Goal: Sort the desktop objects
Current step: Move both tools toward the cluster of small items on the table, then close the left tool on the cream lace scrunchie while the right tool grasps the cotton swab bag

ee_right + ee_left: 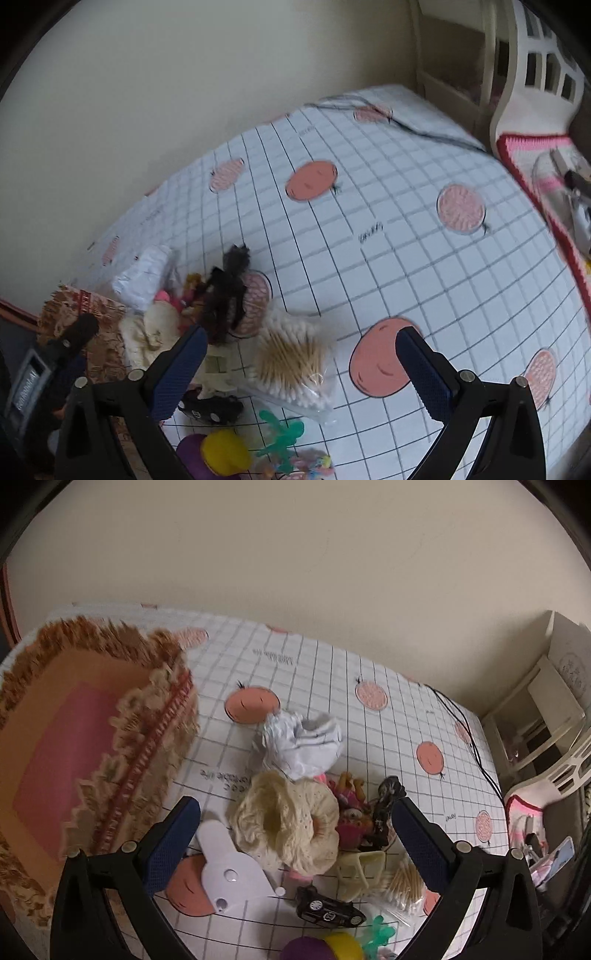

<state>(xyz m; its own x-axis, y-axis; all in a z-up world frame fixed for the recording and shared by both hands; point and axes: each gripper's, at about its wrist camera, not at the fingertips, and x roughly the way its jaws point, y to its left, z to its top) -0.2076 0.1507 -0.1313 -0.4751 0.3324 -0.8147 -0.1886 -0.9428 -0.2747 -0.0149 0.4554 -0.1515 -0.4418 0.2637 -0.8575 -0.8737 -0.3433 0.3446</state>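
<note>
A pile of small objects lies on the checked tablecloth point(332, 672). My left gripper point(295, 819) is open and empty, hovering over a cream scrunchie point(291, 823), with a white rabbit-shaped card point(229, 871), a black toy car point(328, 912), a pink doll point(349, 812), a dark scrunchie point(386, 805) and a white crumpled cloth point(299, 744) around it. My right gripper point(301, 350) is open and empty above a bag of cotton swabs point(291, 365). The dark scrunchie point(227, 291), toy car point(210, 408), a yellow and purple toy point(218, 456) and a green toy point(282, 437) show in the right wrist view.
A fringed brown and pink box point(85, 746) stands at the table's left. A black cable point(465, 731) runs along the far right edge. A white chair with a pink cushion point(546, 162) stands beside the table. The wall is behind.
</note>
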